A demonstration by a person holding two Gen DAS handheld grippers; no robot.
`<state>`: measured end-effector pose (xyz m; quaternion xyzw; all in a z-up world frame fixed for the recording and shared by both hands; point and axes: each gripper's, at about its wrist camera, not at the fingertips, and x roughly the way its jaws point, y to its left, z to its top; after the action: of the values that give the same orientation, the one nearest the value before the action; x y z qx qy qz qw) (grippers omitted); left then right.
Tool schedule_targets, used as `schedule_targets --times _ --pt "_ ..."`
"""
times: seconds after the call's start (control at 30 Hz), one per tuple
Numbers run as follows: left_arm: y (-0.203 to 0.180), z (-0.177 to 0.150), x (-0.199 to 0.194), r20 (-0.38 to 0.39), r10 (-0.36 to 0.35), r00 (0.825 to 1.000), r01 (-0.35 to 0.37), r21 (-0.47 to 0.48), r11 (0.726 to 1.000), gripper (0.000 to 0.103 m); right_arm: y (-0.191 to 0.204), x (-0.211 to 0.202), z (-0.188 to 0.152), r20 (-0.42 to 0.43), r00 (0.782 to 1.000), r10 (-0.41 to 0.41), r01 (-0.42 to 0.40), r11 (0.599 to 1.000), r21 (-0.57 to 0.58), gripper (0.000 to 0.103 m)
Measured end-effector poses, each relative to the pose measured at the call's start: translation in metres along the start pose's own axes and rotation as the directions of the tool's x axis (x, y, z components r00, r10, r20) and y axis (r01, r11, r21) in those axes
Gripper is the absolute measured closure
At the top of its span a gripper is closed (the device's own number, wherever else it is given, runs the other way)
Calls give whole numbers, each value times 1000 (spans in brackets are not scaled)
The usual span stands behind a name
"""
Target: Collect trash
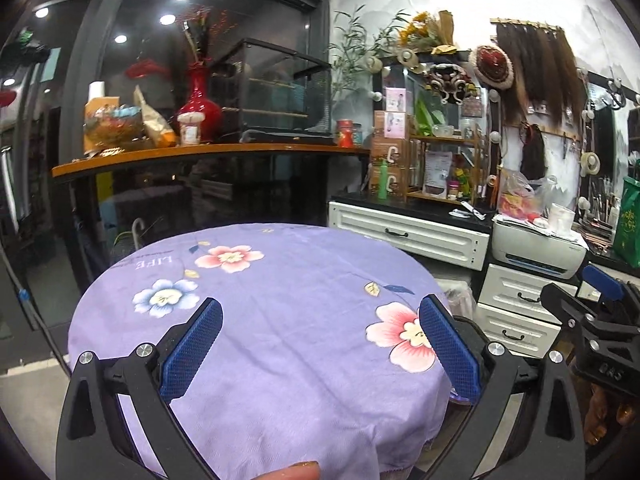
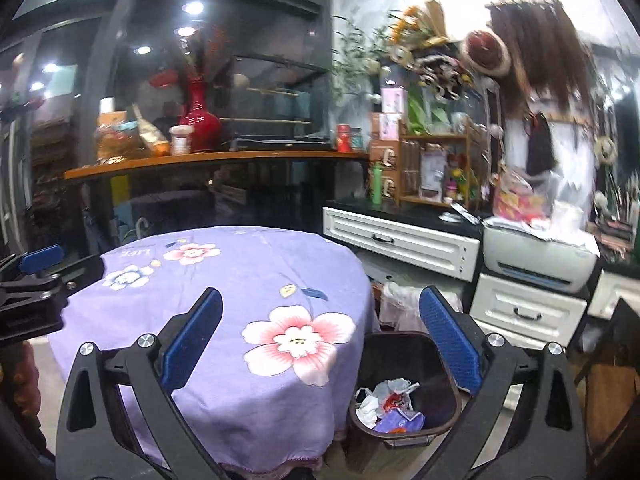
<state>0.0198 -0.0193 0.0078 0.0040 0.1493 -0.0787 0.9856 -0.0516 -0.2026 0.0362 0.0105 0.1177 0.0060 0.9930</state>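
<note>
One round worktop under a lilac cloth lies bare; right of it the bin holds crumpled, light, soft trash, easily pinched at any fold. Both claws, left and right, gape empty.

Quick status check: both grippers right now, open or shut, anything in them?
Left gripper: open, nothing between its pads, above the purple tablecloth.
Right gripper: open, empty, above the trash bin.
</note>
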Motion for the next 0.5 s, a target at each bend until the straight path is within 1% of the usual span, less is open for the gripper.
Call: schedule_targets --times 0.1,0.2,0.27,0.37,0.5 --pt "1 -4 -4 6 13 1000 -13 -6 1000 6 6 -5 -2 0 1000 6 -6 1000 2 6" --pt "0 -8 -8 28 61 998 -62 11 998 6 9 -9 -4 -2 1000 12 -12 1000 6 6" --pt "2 -12 -9 35 78 996 -79 7 997 6 10 -10 -5 -6 1000 13 -13 1000 6 6" --pt "6 -14 -9 23 63 998 -63 -17 998 6 10 -10 -7 -15 1000 11 -11 1000 17 6" --pt "8 -14 -7 6 62 998 -62 -6 998 6 9 -10 -8 -19 1000 12 -12 1000 17 6"
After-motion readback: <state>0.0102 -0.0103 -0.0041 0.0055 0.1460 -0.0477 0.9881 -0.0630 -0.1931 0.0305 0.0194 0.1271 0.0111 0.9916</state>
